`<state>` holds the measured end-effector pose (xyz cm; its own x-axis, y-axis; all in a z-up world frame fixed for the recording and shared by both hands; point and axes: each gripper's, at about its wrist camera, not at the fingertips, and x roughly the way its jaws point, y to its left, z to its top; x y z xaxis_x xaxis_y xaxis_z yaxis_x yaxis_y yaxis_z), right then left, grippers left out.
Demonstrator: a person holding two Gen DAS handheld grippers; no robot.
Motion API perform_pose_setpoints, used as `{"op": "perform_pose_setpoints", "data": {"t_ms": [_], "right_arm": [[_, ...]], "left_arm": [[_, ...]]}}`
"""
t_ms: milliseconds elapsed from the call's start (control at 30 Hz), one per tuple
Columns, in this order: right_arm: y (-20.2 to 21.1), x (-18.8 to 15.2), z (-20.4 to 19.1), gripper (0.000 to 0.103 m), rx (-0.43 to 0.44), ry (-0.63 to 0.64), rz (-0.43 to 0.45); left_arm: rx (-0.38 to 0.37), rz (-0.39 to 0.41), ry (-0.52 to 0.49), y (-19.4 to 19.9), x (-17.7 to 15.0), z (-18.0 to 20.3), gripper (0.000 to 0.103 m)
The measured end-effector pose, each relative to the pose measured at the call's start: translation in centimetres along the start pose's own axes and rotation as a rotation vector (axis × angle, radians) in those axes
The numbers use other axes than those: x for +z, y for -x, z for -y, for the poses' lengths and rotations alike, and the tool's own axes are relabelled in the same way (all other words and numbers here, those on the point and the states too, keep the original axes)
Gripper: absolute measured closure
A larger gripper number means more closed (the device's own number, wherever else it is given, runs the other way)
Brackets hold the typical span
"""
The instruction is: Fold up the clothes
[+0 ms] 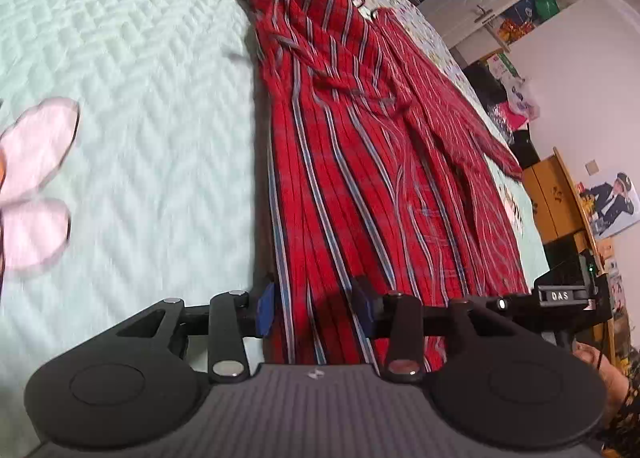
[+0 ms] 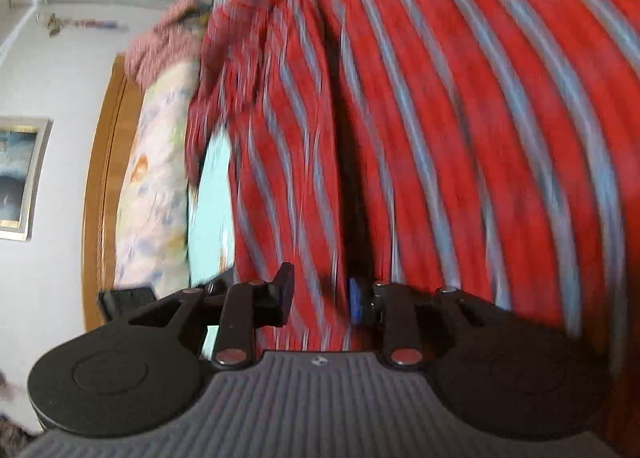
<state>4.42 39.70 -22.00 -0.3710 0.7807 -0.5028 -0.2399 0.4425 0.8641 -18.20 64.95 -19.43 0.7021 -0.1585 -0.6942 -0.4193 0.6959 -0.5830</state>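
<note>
- Covering most of both views, a pale green quilted bedspread (image 1: 132, 106) lies over the bed, with a pink flower shape (image 1: 36, 178) stitched on it at the left edge.
- A red shirt with blue-and-white stripes (image 1: 360, 162) lies stretched along the bedspread, its collar end bunched at the far end and its hem nearest the camera; in the right wrist view, which is blurred, the same cloth (image 2: 440, 118) fills the frame.
- The left gripper (image 1: 316, 304) sits at the shirt's near edge with its jaws apart; cloth lies between the blue pads, which do not press on it.
- The right gripper (image 2: 320, 296) likewise stands parted over the striped cloth, not clamping it.
- A wooden headboard (image 2: 100, 186) curves along the left of the right wrist view.
</note>
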Motion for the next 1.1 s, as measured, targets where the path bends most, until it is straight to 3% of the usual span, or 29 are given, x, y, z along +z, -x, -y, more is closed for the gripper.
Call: {"op": "perform_pose_setpoints", "data": {"t_ms": [67, 100, 133, 200, 300, 400, 500, 567, 600, 633, 700, 833, 867, 900, 933, 1100], "right_arm": [[0.0, -1.3, 0.0, 0.073, 0.003, -0.01, -0.027], [0.1, -1.7, -0.1, 0.075, 0.003, -0.01, -0.034], [0.2, -2.0, -0.2, 0.077, -0.005, 0.003, -0.031], [0.5, -2.0, -0.6, 0.092, -0.016, 0.023, -0.019], [1.7, -1.4, -0.8, 0.094, -0.027, 0.037, 0.016], [2.1, -1.2, 0.4, 0.094, -0.039, 0.003, 0.005], [2.4, -1.8, 1.2, 0.089, 0.006, -0.051, -0.009], [2.5, -2.6, 1.5, 0.073, 0.034, -0.074, -0.035], [2.5, -3.0, 1.5, 0.065, 0.045, -0.08, -0.044], [2.6, -3.4, 1.5, 0.062, 0.055, -0.082, -0.053], [2.5, -3.8, 1.2, 0.058, 0.06, -0.071, -0.072], [2.3, -3.7, 0.9, 0.058, 0.051, -0.059, -0.09], [2.3, -3.7, 0.8, 0.058, 0.046, -0.053, -0.093], [2.3, -3.7, 0.6, 0.059, 0.04, -0.044, -0.096], [2.2, -3.8, 0.3, 0.059, 0.031, -0.027, -0.098], [2.2, -4.2, -0.2, 0.088, -0.045, 0.009, -0.079]], "left_arm": [[0.039, 0.014, -0.025, 0.0, -0.2, 0.7, 0.068], [0.078, 0.016, -0.041, -0.2, -0.1, 0.9, 0.089], [0.123, 0.016, -0.056, -0.3, 0.0, 1.1, 0.1], [0.163, 0.028, -0.057, 0.0, 0.4, 0.9, 0.1], [0.226, 0.056, -0.074, 0.9, 0.4, 0.4, 0.101], [0.19, 0.05, -0.023, 1.5, 0.3, -0.6, 0.1], [0.139, 0.059, 0.032, 2.3, -0.7, -1.2, 0.095], [0.105, 0.067, 0.079, 2.9, -1.6, -1.3, 0.079], [0.085, 0.07, 0.098, 3.2, -2.1, -1.2, 0.064], [0.07, 0.073, 0.109, 3.3, -2.5, -1.0, 0.056], [0.052, 0.076, 0.114, 3.4, -3.1, -0.5, 0.052], [0.099, 0.061, 0.073, 2.2, -3.1, 0.8, 0.049], [0.118, 0.056, 0.061, 1.9, -3.1, 1.0, 0.052], [0.149, 0.056, 0.044, 1.7, -3.1, 1.4, 0.067], [0.202, 0.058, 0.014, 1.6, -3.1, 1.7, 0.098], [0.333, 0.105, 0.033, 3.5, -4.0, 0.5, 0.103]]}}
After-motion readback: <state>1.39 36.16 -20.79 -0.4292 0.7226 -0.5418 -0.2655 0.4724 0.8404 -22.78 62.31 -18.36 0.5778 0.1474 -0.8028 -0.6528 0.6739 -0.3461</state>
